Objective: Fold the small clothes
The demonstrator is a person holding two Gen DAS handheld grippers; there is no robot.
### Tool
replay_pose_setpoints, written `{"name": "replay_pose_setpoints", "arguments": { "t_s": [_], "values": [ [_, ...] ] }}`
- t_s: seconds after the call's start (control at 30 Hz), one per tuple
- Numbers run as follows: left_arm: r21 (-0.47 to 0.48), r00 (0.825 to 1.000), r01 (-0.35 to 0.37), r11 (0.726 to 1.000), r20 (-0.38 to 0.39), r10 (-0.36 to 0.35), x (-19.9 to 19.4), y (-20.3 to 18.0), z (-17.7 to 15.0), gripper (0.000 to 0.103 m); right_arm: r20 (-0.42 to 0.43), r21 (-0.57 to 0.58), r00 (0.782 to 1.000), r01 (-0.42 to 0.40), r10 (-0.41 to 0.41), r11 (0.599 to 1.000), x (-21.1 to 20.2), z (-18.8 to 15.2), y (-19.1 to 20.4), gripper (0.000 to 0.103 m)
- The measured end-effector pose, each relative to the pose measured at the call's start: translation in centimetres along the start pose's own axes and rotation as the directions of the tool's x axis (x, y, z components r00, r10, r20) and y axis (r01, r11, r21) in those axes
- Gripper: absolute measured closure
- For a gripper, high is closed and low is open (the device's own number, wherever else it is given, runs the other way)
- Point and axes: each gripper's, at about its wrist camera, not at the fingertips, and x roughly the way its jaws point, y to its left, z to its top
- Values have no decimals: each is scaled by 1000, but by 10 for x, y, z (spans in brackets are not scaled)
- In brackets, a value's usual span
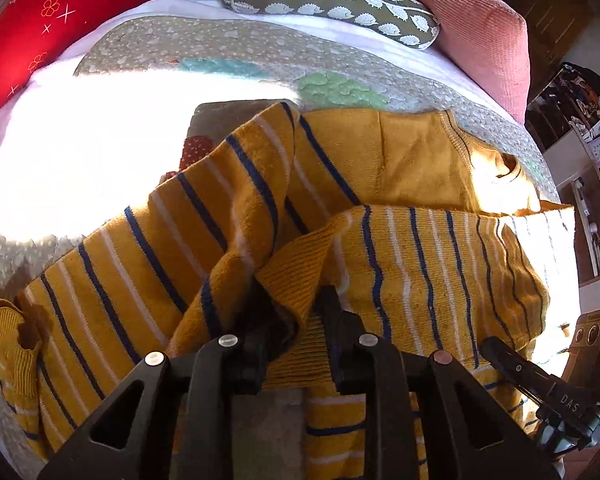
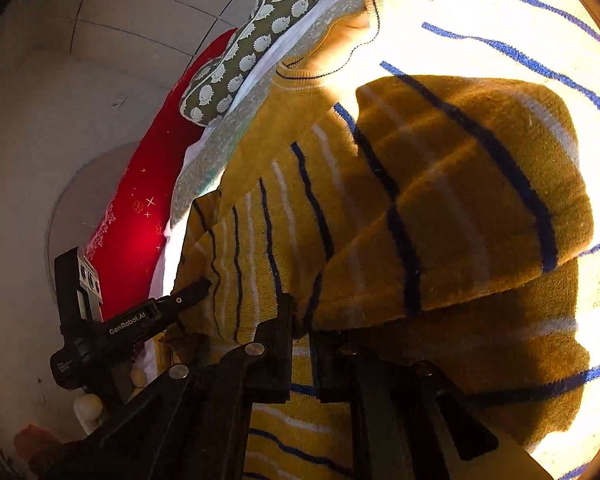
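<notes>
Between the black fingers of the left gripper [image 1: 296, 312] sits a bunched ribbed hem of the yellow striped sweater [image 1: 400, 264], and the fingers are closed on that fold, lifting it off the quilt [image 1: 220, 44]. To the left of those fingers a striped sleeve [image 1: 112, 276] trails down to a ribbed cuff at the frame's edge. At the lower right of the left wrist view the tip of the right gripper [image 1: 516, 368] reaches in against the same hem.

Seen from the right wrist, the right gripper [image 2: 300, 320] is nearly closed with the sweater's [image 2: 440, 200] knit pinched between its fingers, a thick fold draping over and to the right of them. The left gripper [image 2: 188, 292] shows at lower left, its tip touching the sweater's edge.

Farther off, the sweater's plain yellow chest and neckline lie flat on the quilt in bright sun. Beyond them rest a hedgehog-print pillow [image 1: 332, 0], a red cushion [image 1: 40, 32] and a pink cushion [image 1: 468, 20].
</notes>
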Motion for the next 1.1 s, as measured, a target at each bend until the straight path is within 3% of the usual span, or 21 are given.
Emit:
{"name": "replay_pose_setpoints", "arguments": {
  "t_s": [0.07, 0.17, 0.2, 0.27, 0.3, 0.33, 0.37, 0.43, 0.47, 0.5, 0.57, 0.6, 0.63, 0.67, 0.73, 0.83, 0.93, 1.0, 1.03, 1.1],
  "values": [
    [-11, 1000, 10, 1000, 21, -10, -15, 4, -4, 76, -15, -37, 1000, 3, -3, 999, -15, -7, 4, 73],
    [12, 996, -12, 1000, 89, 11, -45, 4, -16, 65, -2, -139, 1000, -11, 10, 990, -52, -17, 13, 72],
    [22, 994, -14, 1000, 105, 12, -54, 3, -21, 62, 20, -178, 1000, 8, -4, 984, -68, -17, 14, 72],
    [47, 991, -14, 999, 130, 7, -66, -3, -28, 57, 109, -232, 989, 119, -96, 965, -101, -6, 12, 66],
    [56, 990, -13, 998, 138, 5, -68, -7, -30, 55, 166, -249, 974, 193, -154, 949, -115, 6, 8, 61],
    [67, 990, -8, 998, 143, -1, -69, -13, -32, 54, 219, -252, 948, 282, -229, 926, -128, 20, 2, 48],
    [82, 990, -1, 997, 142, -10, -66, -21, -31, 54, 266, -250, 912, 379, -314, 891, -134, 38, -5, 42],
    [106, 992, 1, 994, 128, -15, -55, -38, -31, 54, 313, -242, 845, 512, -433, 824, -138, 73, -27, 41],
    [112, 993, 3, 994, 121, -16, -48, -47, -31, 54, 298, -216, 828, 543, -474, 812, -134, 93, -41, 41],
    [117, 994, 9, 993, 112, -22, -40, -55, -30, 54, 269, -189, 840, 526, -472, 829, -132, 110, -55, 41],
    [123, 995, 12, 992, 100, -24, -23, -69, -29, 54, 199, -130, 891, 437, -409, 890, -121, 134, -77, 42],
    [127, 995, -3, 992, 98, -9, -14, -74, -29, 54, 185, -103, 900, 417, -394, 903, -117, 140, -84, 46],
    [133, 996, -27, 991, 90, 15, -4, -79, -30, 54, 172, -90, 912, 390, -372, 916, -112, 145, -88, 81],
    [135, 997, -46, 990, 75, 36, 6, -82, -30, 54, 148, -74, 915, 389, -375, 918, -109, 148, -94, 89],
    [132, 997, -58, 990, 54, 51, 21, -82, -32, 54, 138, -28, 897, 428, -420, 904, -106, 151, -106, 92],
    [156, 994, -86, 984, 86, 73, 24, -85, -36, 53, 146, 46, 920, 360, -363, 932, -114, 152, -122, 92],
    [160, 996, -61, 985, 75, 50, 18, -81, -38, 53, 175, 116, 932, 300, -316, 947, -126, 151, -129, 89],
    [146, 997, -34, 989, 68, 24, 8, -74, -40, 53, 221, 146, 907, 331, -357, 932, -142, 148, -131, 86],
    [135, 997, -31, 990, 69, 22, 1, -70, -43, 53, 239, 155, 881, 381, -409, 911, -150, 146, -130, 86],
    [116, 996, -32, 993, 85, 22, -15, -59, -51, 53, 275, 152, 802, 508, -530, 848, -168, 140, -122, 79]
  ]
}}
